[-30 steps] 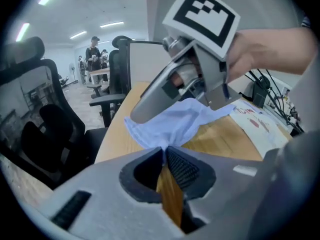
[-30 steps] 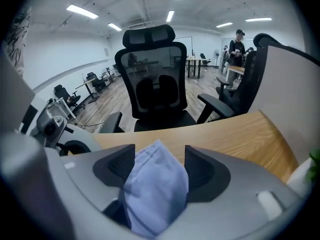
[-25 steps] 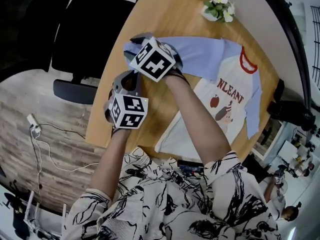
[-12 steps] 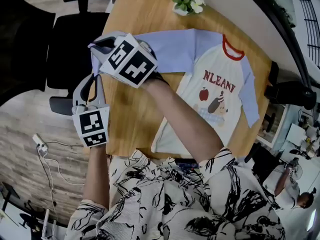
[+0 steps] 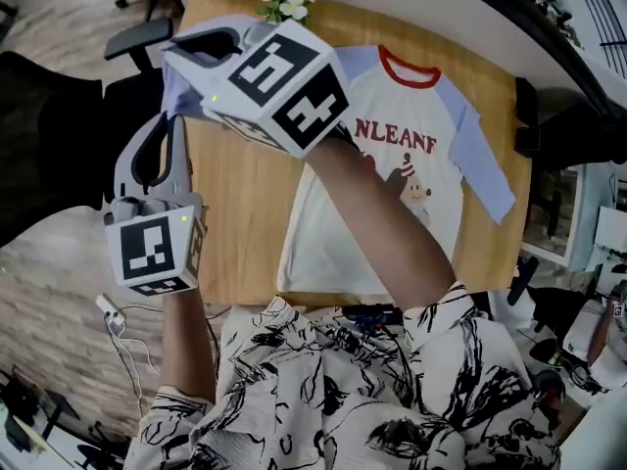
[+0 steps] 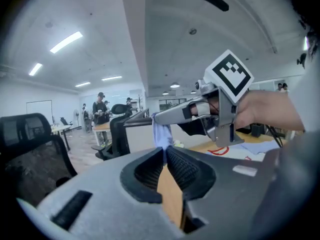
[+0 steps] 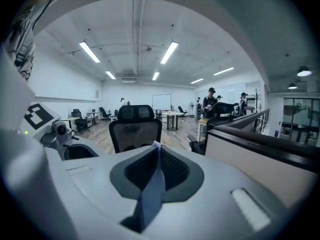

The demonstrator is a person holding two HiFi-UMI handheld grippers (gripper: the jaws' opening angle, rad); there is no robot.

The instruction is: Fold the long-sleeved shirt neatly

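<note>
Blue sleeve (image 5: pixel 178 91) fabric is pinched by both grippers and held in the air above the far left corner of the tabletop (image 5: pixel 245 223).

Left gripper (image 5: pixel 174 123): fingers (image 6: pixel 185 171) closed on the sleeve's lower edge, near their tips. Right gripper (image 5: pixel 178 62): fingers have just been closing and clamp the cuff end, with a strip of fabric between them.

The body of the long-sleeved shirt (image 5: pixel 392 213) lies flat, print up, on the right half of the tabletop. Its other sleeve rests along the right side.

Probable faults from this position:
- Slippage. Both grips are thin pinches, so tension may pull the fabric free.
- Dragging. Lifting further may haul the flat body out of position and wrinkle it.
- Twist. Uneven hand travel may lay the sleeve skewed.
- Collision. The flower pot (image 5: pixel 284 3) stands near the lifted sleeve and could be swept.
</note>
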